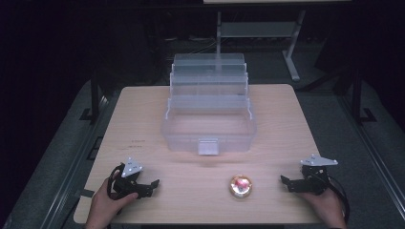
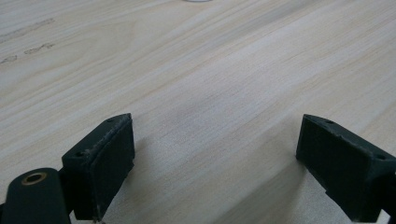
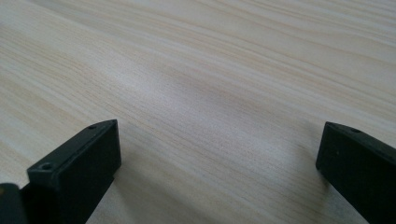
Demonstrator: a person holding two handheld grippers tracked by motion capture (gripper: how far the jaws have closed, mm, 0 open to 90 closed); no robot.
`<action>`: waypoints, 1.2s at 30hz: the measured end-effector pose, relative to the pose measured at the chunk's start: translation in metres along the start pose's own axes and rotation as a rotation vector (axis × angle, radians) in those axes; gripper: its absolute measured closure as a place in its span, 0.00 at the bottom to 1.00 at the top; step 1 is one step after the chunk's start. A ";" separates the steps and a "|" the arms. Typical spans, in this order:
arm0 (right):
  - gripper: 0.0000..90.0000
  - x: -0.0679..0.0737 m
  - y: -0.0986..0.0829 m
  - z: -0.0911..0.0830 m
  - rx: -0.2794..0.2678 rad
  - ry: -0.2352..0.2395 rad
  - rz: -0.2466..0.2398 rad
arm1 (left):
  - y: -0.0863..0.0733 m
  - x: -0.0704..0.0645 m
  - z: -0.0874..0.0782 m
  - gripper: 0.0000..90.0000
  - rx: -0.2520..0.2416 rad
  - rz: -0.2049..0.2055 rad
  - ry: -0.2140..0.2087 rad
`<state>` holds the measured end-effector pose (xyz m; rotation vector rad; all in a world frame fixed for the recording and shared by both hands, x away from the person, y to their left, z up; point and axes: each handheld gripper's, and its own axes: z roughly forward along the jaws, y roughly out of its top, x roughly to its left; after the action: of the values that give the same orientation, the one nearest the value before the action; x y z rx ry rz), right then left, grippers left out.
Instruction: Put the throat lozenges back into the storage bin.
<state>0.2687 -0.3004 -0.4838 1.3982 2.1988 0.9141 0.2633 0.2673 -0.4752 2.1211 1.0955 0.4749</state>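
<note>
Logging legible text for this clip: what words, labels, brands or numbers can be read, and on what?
None can be read.
Small dark marks on the wooden table, left of the clear plastic storage box, and again in the left gripper view: too small and blurred to read.

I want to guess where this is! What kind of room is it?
Probably a dark lab or workshop. A lone wooden table holds a clear plastic box and a small round red thing, with metal stands behind and a person holding two grippers.

Spread black fingers over bare table
</note>
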 end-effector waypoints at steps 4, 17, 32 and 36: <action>0.00 0.000 0.000 0.000 0.000 0.000 0.000 | 0.000 0.000 0.000 0.12 0.000 0.000 0.000; 0.00 -0.001 0.002 0.000 0.017 0.001 -0.003 | 0.000 0.000 0.000 0.12 0.000 0.001 0.000; 0.00 0.002 0.010 -0.012 0.100 0.017 -0.012 | 0.000 0.000 0.000 0.12 0.001 0.001 0.000; 0.00 0.004 0.012 -0.015 0.108 0.021 -0.023 | 0.000 0.000 0.000 0.12 0.000 0.001 0.000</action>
<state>0.2651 -0.2985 -0.4645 1.4140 2.3060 0.8173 0.2631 0.2673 -0.4752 2.1221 1.0947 0.4753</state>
